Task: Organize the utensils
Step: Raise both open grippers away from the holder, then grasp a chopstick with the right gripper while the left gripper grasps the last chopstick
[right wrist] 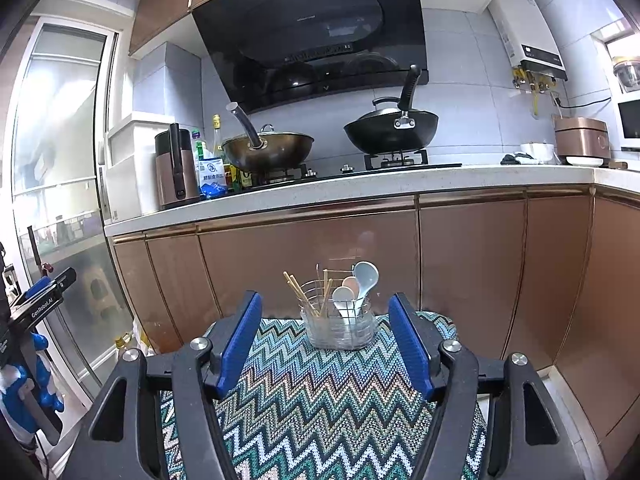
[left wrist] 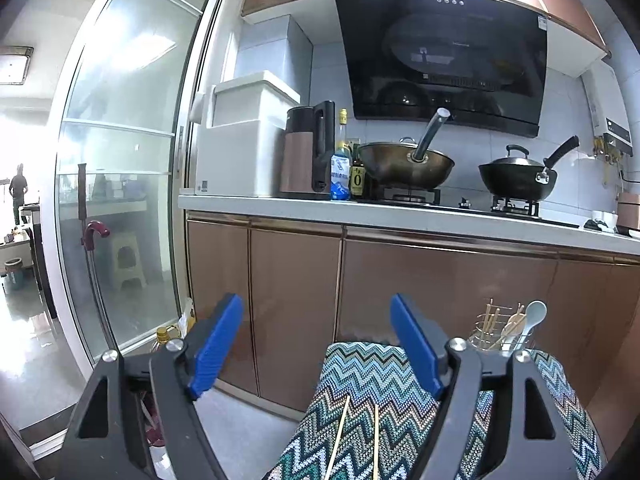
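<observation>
Left wrist view: my left gripper, jaws released and empty — two thin bamboo chopsticks lie on the zigzag-patterned knitted cloth covering the surface.

Right wrist view: my right gripper, jaws released, nothing held — clear glass utensil holder upright on the cloth between them, containing chopsticks and pale ceramic spoons.

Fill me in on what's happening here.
A person holds two grippers over a zigzag cloth, tidying utensils. The left gripper and the right gripper are both open and empty. A clear holder already has spoons and chopsticks. Two chopsticks lie loose on the cloth by the left gripper.
</observation>
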